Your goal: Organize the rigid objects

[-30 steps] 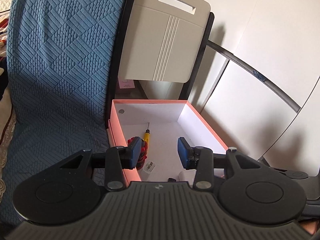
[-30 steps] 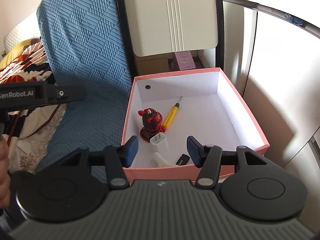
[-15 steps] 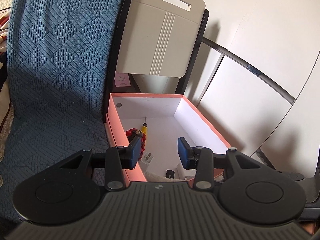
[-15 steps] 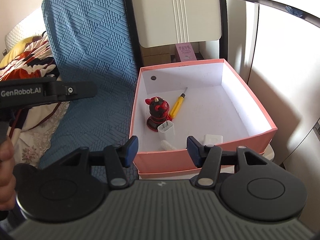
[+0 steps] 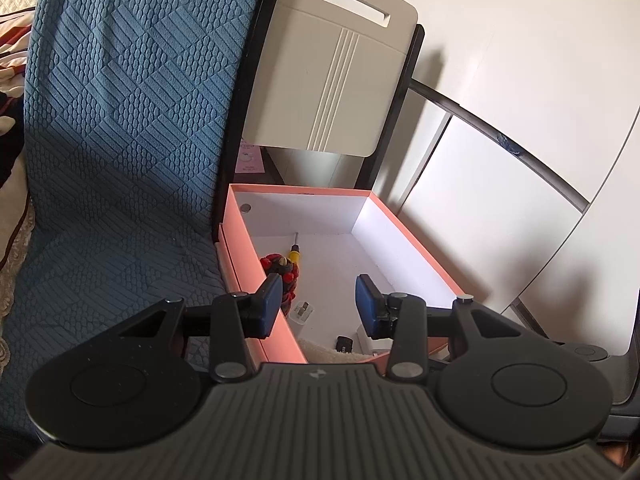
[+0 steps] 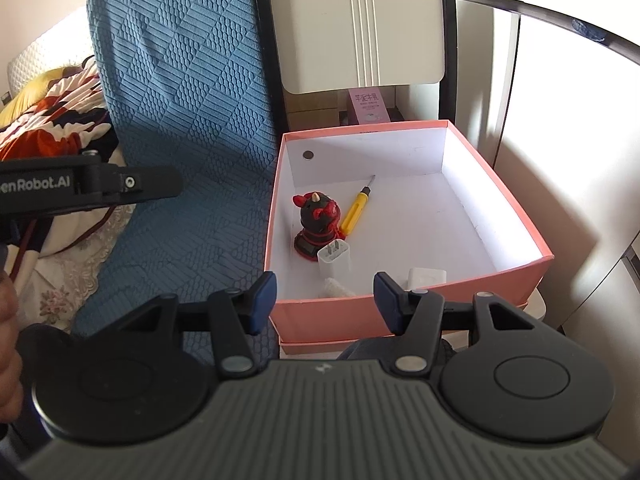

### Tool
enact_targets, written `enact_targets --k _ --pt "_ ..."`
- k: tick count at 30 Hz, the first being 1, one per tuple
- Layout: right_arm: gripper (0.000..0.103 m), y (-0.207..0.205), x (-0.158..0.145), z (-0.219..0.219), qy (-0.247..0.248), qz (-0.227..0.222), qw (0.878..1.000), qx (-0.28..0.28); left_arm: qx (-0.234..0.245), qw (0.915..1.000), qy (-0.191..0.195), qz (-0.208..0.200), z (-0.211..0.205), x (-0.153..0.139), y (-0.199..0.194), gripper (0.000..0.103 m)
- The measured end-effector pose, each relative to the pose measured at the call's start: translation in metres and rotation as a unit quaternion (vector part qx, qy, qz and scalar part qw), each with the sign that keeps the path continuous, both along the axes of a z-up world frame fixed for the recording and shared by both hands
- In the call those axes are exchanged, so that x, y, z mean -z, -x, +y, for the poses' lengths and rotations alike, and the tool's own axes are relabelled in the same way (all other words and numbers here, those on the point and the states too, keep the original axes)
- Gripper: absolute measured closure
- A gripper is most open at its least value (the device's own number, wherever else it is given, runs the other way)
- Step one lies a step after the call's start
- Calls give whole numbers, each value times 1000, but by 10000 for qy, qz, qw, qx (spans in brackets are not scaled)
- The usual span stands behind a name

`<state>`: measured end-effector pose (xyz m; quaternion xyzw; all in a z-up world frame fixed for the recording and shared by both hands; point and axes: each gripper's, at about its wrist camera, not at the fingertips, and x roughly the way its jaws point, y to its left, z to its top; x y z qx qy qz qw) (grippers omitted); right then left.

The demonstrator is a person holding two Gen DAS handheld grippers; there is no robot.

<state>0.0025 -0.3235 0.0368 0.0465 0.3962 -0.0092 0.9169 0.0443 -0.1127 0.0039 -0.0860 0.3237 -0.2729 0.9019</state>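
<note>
A pink box [image 6: 516, 204] with a white inside holds a red and black figurine [image 6: 318, 220], a yellow screwdriver [image 6: 356, 210], a white plug charger [image 6: 335, 259], a white flat case [image 6: 426, 278] and a white fluffy piece [image 6: 334, 288]. My right gripper [image 6: 325, 304] is open and empty, held before the box's near wall. My left gripper [image 5: 319, 306] is open and empty above the box's near left corner [image 5: 280, 336]. In the left wrist view the figurine [image 5: 280, 268], screwdriver [image 5: 295, 254], charger [image 5: 303, 312] and a small black object [image 5: 345, 345] show.
A blue quilted cover [image 6: 184, 92] lies left of the box. A grey panel [image 6: 360, 20] in a black frame stands behind it, with a pink carton [image 6: 368, 106] beneath. White cabinet doors [image 5: 480, 208] stand to the right. The left gripper's body [image 6: 80, 184] reaches in at the right wrist view's left.
Both grippers have drawn back and up from the box, so more of its front wall shows in the right wrist view. Both stay open and empty. The box's contents have not moved.
</note>
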Motion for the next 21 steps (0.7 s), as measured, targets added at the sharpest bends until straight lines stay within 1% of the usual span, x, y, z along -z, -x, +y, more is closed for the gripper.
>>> enact_targets --k 2,3,5,6,7,8,9,10,11,12,14,18,21 --pt "47 0 -1 -1 4 -3 10000 8 -1 10000 -17 -22 -2 0 0 45" --pt "47 0 -1 -2 -6 -8 10000 13 2 10000 -29 -25 -2 0 0 43" --pt "46 0 0 -2 0 -10 10000 -8 -11 10000 -53 -36 -5 0 0 32" --pt "44 -1 1 -3 19 9 10000 4 -23 10000 -80 -48 -5 0 0 29" --pt "39 -2 2 -4 19 16 10000 32 -26 9999 -116 -68 -6 0 0 26" --pt "34 -2 2 -6 -6 -1 10000 56 -24 9999 -137 -85 -7 0 0 20" --pt "32 -2 2 -7 -25 -14 10000 76 -26 9999 -135 -88 -7 0 -1 14" --pt "27 -2 2 -8 -30 -18 9999 98 -31 9999 -114 -85 -6 1 -2 2" --pt "22 -3 3 -9 -29 -21 9999 130 -43 9999 -92 -84 -5 1 -3 0" --pt "17 -4 3 -11 -25 -23 9998 171 -65 9999 -82 -73 -5 2 -3 0" --pt "0 -5 4 -14 -33 -30 9996 265 -93 9999 -114 -24 -5 3 -4 0" --pt "0 -6 3 -20 -51 -40 9990 438 -182 9994 -295 5 -6 5 -6 0" --pt "0 -7 3 -20 19 -45 9992 406 -213 9992 -346 12 -6 6 -7 0"
